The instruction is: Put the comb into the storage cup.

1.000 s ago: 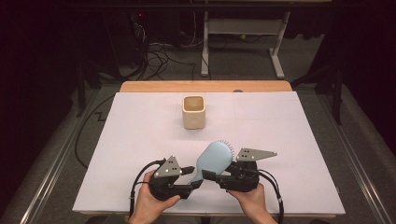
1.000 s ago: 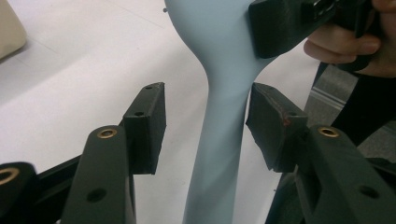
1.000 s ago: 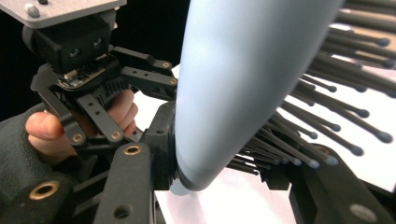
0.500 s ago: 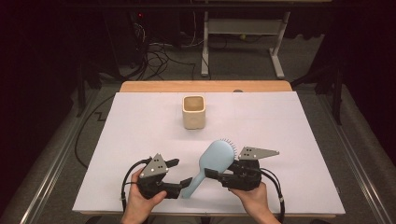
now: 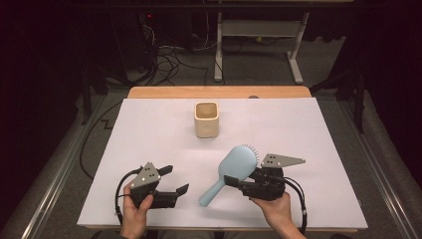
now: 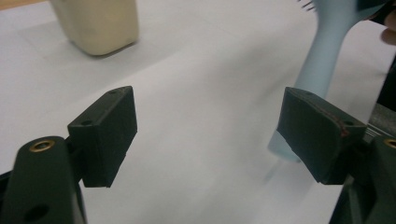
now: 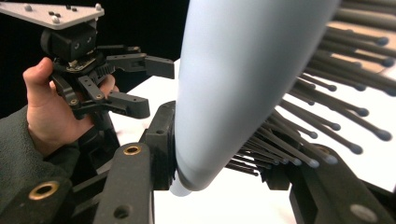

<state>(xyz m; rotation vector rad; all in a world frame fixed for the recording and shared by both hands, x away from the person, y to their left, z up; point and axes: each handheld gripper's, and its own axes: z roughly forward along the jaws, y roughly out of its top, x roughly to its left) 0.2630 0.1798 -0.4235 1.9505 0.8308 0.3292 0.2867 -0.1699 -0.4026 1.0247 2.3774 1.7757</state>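
High view: the left claw (image 5: 175,180) sits low at the near left of the white-covered bench (image 5: 149,129), held in a hand (image 5: 133,214), with its jaws spread wide and nothing between them; they have just been opening. To its right, clearly apart from it, the right claw (image 5: 238,181) grips a pale blue brush (image 5: 234,169) at the base of its head. The brush slants, handle end down toward the near middle of the bench, round head up and away, bristles showing along the far edge of the head. A beige cup (image 5: 206,119) stands upright farther back, near the middle of the bench, well apart from both claws.

Left gripper view: the two black pads (image 6: 107,133) stand far apart with bare white bench between them. The brush handle (image 6: 322,56) runs down behind the right-hand pad, its tip near the bench surface, not between the pads. The cup (image 6: 98,23) stands at the upper left, its top out of frame.

Right gripper view: the claw is closed on the brush, whose blue back (image 7: 233,88) sits pressed against one pad (image 7: 161,144), while dark ball-tipped bristles (image 7: 327,116) fan out to the right over the other jaw. Beyond, at the left, the other hand (image 7: 44,107) holds the left claw (image 7: 149,88), jaws apart and empty.
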